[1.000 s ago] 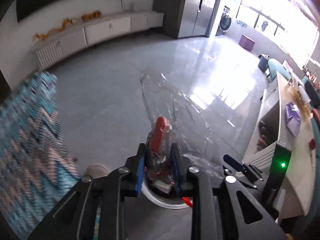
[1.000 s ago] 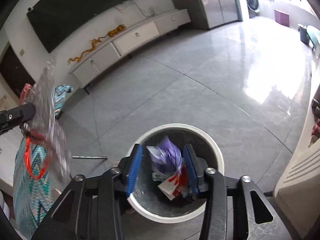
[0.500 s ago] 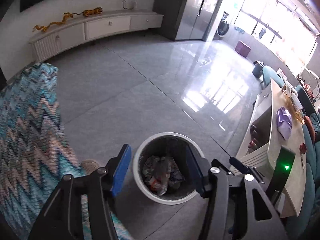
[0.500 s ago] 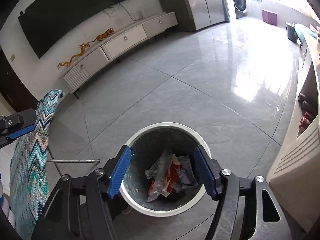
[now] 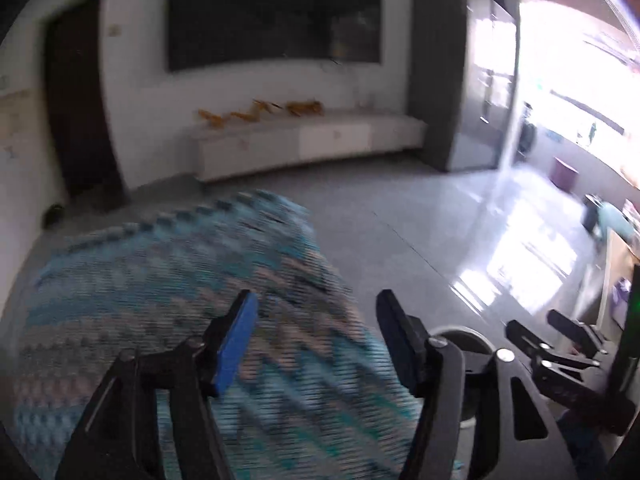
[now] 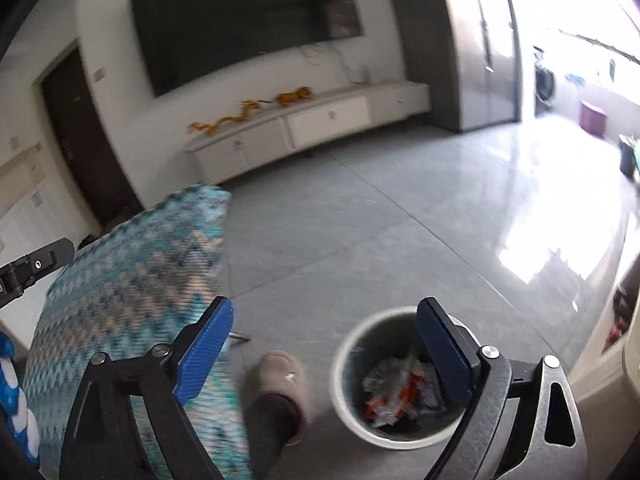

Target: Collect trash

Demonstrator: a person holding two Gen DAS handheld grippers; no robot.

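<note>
Left wrist view: left gripper (image 5: 316,336) is spread wide, holding nothing, aimed over the zigzag cloth (image 5: 168,304). It's all blurry, and the bin (image 5: 460,336) only peeks out behind the right finger.

Right wrist view: right gripper (image 6: 324,344) is wide and empty too. The bin (image 6: 344,364) sits near right, trash (image 6: 396,388) inside, partly hidden by the finger, so the right gripper's nearer.

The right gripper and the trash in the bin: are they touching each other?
Apart. The right wrist view shows the right gripper open and empty, held above the bin, with the trash lying deep inside.
</note>
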